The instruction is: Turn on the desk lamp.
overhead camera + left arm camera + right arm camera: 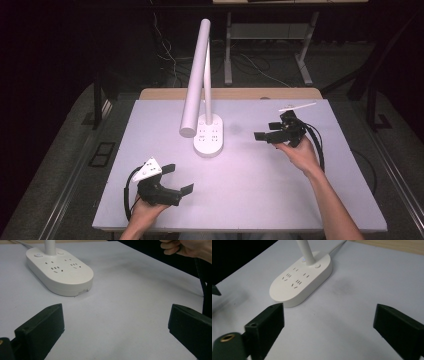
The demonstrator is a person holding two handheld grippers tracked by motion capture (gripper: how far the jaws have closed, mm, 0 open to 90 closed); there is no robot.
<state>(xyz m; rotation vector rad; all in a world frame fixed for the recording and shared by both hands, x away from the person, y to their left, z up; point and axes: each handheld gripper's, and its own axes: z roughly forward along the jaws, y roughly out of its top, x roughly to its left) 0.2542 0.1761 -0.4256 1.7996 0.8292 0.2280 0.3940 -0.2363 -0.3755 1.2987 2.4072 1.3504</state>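
We find the white desk lamp [206, 100] standing mid-table [260, 200], its socket base [60, 272] untouched. The left gripper [175, 178] and right gripper [266, 135] flank it, jaws wide apart, holding nothing.

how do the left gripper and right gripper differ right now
The left gripper sits near the table's front edge; the right gripper is farther back, beside the lamp base. The left shows a grey plate on top, the right does not. Both are open and hold nothing.
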